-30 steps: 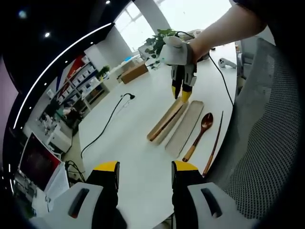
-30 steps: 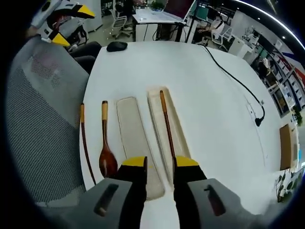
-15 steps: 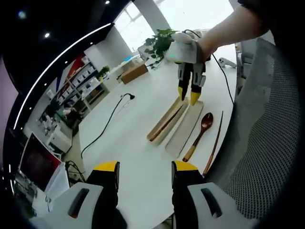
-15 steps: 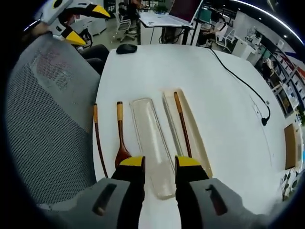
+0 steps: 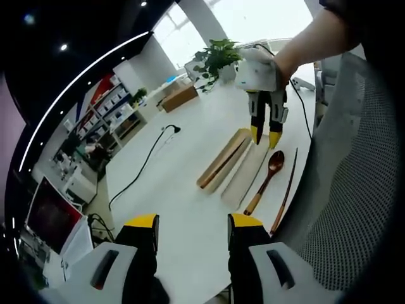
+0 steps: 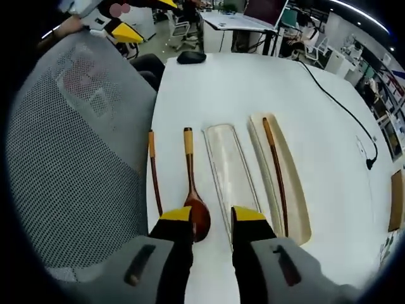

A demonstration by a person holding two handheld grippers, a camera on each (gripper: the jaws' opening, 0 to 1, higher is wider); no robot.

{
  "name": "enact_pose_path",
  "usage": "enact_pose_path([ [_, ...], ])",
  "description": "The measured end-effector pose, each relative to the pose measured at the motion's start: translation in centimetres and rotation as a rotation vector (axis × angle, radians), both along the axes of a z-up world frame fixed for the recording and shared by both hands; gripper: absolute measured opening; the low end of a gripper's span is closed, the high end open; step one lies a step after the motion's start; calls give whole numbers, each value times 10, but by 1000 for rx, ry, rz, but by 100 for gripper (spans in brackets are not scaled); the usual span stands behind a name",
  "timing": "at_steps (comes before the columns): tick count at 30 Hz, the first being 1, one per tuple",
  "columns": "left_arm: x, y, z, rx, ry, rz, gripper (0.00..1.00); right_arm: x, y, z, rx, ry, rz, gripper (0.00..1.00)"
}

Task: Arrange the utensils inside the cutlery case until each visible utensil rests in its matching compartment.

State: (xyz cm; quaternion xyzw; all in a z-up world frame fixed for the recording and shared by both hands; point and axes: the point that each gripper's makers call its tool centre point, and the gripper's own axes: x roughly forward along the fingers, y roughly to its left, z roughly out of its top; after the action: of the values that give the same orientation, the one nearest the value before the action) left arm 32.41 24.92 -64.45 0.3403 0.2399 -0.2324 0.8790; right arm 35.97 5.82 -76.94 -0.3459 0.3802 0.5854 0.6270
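Right claw (image 6: pixel 212 215) hovers open, low over the white bench (image 6: pixel 221 82), spoon (image 6: pixel 194 206) bowl between its tips. One chopstick (image 6: pixel 154 174) lies beside the spoon near the bench edge. Farther over, the clear lid (image 6: pixel 231 171), then the cutlery case (image 6: pixel 297 190) holding another chopstick (image 6: pixel 276 171). Left claw (image 5: pixel 192 221) open, well back.

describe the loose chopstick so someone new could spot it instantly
On the white table, find the tan case and its clear lid, then the spoon beside the lid. The loose chopstick lies beyond it, nearest the mesh chair: thin, dark, bowl-less, outside any tray.
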Motion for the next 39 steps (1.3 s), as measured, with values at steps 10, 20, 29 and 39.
enact_pose_path([
  [10,0,0,-1,8,4,-3,44,-13,7,-3,1,13,47,19],
  [20,0,-1,1,-2,1,-4,44,-25,14,-8,1,38,65,19],
  [29,0,0,-1,1,5,-1,44,-36,18,-14,-8,55,89,19],
  [39,0,0,-1,4,6,-2,44,-52,25,-23,-23,63,125,19],
])
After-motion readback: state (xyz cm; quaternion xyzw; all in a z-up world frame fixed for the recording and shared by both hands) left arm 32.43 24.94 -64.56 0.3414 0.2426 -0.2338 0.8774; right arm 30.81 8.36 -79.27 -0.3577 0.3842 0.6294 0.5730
